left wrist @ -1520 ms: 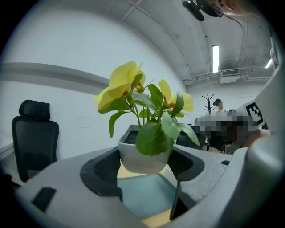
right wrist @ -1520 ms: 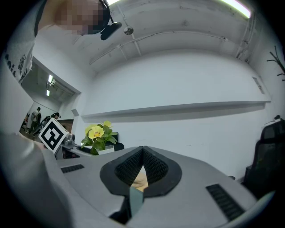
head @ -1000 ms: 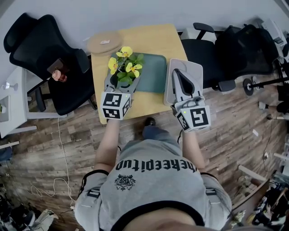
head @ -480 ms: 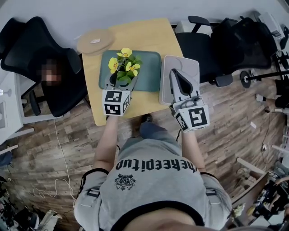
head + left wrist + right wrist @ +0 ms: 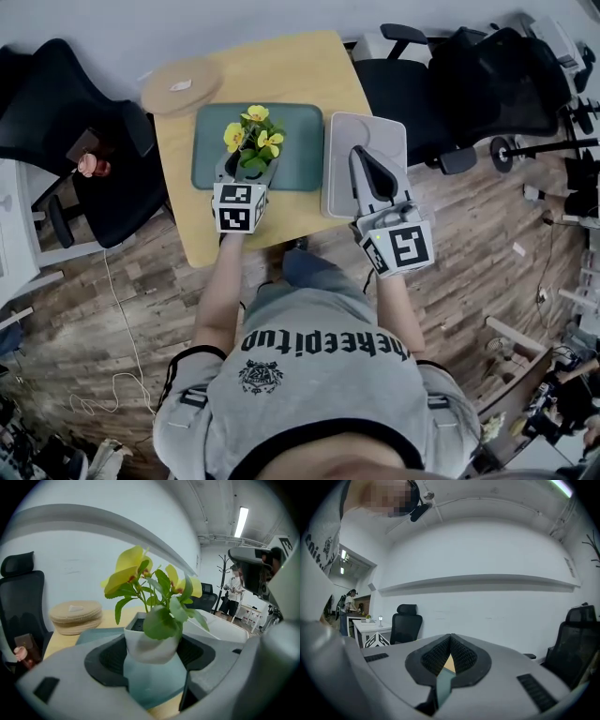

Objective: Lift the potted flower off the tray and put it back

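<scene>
The potted flower (image 5: 251, 141) has yellow blooms, green leaves and a white pot (image 5: 150, 644). It is over the left half of the green tray (image 5: 302, 150) on the wooden table (image 5: 281, 70). My left gripper (image 5: 247, 171) is shut on the pot, with a dark pad (image 5: 110, 658) pressed to each side. The teal tray (image 5: 154, 681) shows just under the pot; I cannot tell whether the pot touches it. My right gripper (image 5: 364, 161) is shut and holds nothing, hovering over the white tray (image 5: 343, 131).
A stack of round woven coasters (image 5: 180, 85) lies at the table's far left corner. Black office chairs stand on the left (image 5: 56, 103) and the right (image 5: 469, 84). The table's near edge is just in front of both grippers.
The head view has drifted, so the table sits further left in the picture. The pot in my left gripper now stands a little more over the tray's middle. The right gripper has hardly moved.
</scene>
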Demonstrator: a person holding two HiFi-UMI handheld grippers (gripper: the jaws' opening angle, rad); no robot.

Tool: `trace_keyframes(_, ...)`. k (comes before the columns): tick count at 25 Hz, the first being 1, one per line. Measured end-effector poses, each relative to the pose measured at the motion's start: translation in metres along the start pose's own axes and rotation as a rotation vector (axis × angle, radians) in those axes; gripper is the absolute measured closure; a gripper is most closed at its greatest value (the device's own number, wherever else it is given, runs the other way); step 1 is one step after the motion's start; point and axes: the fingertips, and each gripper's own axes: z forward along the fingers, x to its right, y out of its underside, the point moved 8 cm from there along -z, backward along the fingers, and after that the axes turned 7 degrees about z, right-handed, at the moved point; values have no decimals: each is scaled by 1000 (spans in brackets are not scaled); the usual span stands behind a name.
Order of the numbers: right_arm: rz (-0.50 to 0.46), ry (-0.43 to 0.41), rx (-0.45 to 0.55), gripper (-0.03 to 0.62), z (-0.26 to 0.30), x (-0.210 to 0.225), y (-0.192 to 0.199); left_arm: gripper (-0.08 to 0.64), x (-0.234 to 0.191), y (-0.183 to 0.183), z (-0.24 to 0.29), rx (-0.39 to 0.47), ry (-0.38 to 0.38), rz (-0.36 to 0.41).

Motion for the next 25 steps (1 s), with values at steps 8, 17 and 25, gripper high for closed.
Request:
trace_keyframes(8, -7, 12, -31, 591, 6, 8, 5, 227, -3, 23, 26, -72, 7, -17)
trace_keyframes(17, -12, 19, -53, 591, 13, 11, 10, 227, -7, 38, 41, -119, 5, -17)
trace_keyframes(25, -8, 19, -54, 591, 19, 11, 10, 227, -9, 41, 46, -146, 19, -7)
